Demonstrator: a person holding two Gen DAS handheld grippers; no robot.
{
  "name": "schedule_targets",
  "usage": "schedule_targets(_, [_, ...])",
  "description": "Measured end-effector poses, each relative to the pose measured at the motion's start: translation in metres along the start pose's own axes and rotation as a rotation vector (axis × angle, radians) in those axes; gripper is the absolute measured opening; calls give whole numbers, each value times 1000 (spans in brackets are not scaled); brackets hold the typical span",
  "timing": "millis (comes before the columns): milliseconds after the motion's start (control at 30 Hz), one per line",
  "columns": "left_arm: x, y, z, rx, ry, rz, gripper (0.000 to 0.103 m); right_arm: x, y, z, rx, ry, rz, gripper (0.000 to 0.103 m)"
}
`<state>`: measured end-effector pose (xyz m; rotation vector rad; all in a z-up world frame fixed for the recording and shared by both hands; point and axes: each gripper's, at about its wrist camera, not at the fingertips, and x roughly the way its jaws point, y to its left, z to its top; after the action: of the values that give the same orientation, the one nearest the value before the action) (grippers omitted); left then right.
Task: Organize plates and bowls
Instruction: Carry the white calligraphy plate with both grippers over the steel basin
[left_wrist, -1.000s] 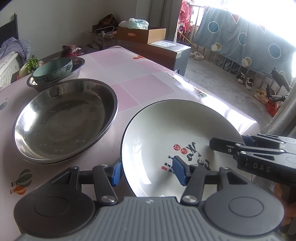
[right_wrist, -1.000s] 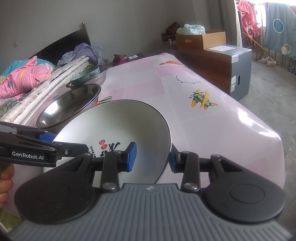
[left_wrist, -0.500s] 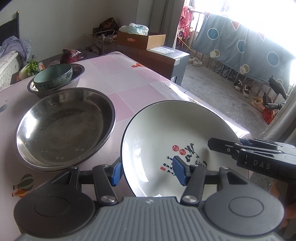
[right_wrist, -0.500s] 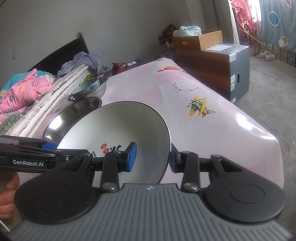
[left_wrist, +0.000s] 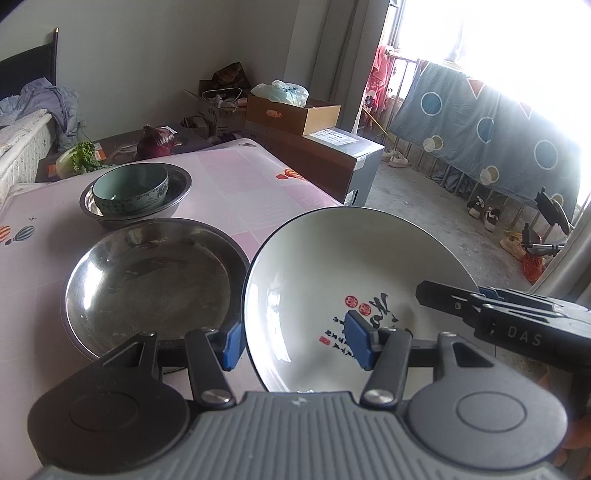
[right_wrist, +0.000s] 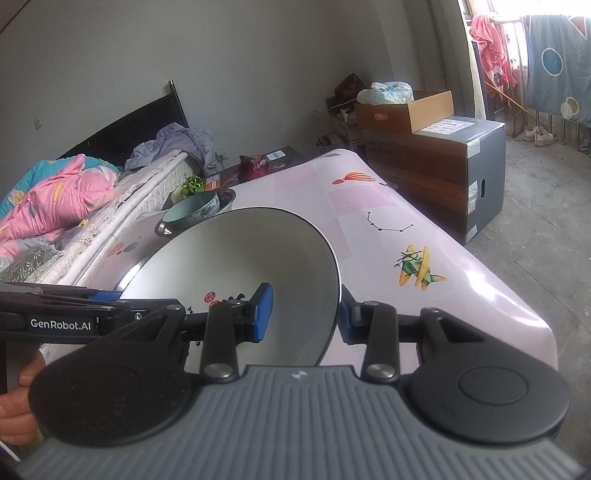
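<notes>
A white deep plate (left_wrist: 332, 266) with a black rim and red and black characters hangs above the pink table (left_wrist: 251, 184), held from both sides. My left gripper (left_wrist: 294, 342) is shut on its near-left rim, one blue pad outside and one inside. Shut on the near-right rim (right_wrist: 337, 295) is my right gripper (right_wrist: 304, 316). A large empty steel basin (left_wrist: 147, 280) lies just left of the plate. Behind it a teal bowl (left_wrist: 129, 188) sits inside a smaller steel basin (left_wrist: 177, 184). In the right wrist view the plate (right_wrist: 240, 254) hides the large basin.
The table's right edge (right_wrist: 498, 288) drops off to a concrete floor. A dark cabinet (right_wrist: 461, 162) with a cardboard box stands beyond the far corner. A bed with pink bedding (right_wrist: 62, 195) runs along the left side. Greens (left_wrist: 83, 157) and a red cabbage (left_wrist: 155, 142) lie on a low stand behind the table.
Both grippers have risen with the plate between them, lifting it off the table. The basins and table now sit lower and farther off in both views.
</notes>
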<state>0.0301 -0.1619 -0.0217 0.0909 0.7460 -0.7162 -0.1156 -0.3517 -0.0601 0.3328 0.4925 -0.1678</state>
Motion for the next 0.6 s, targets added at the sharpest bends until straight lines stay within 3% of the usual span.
schedule_targets(267, [-22,33,12,-48,-47,42,57,11,36,24,-23,-28,54,36])
schedule_targets(600, [-35,93,19,-108,-61,116,57,60,95,43,-26,-15,143,36])
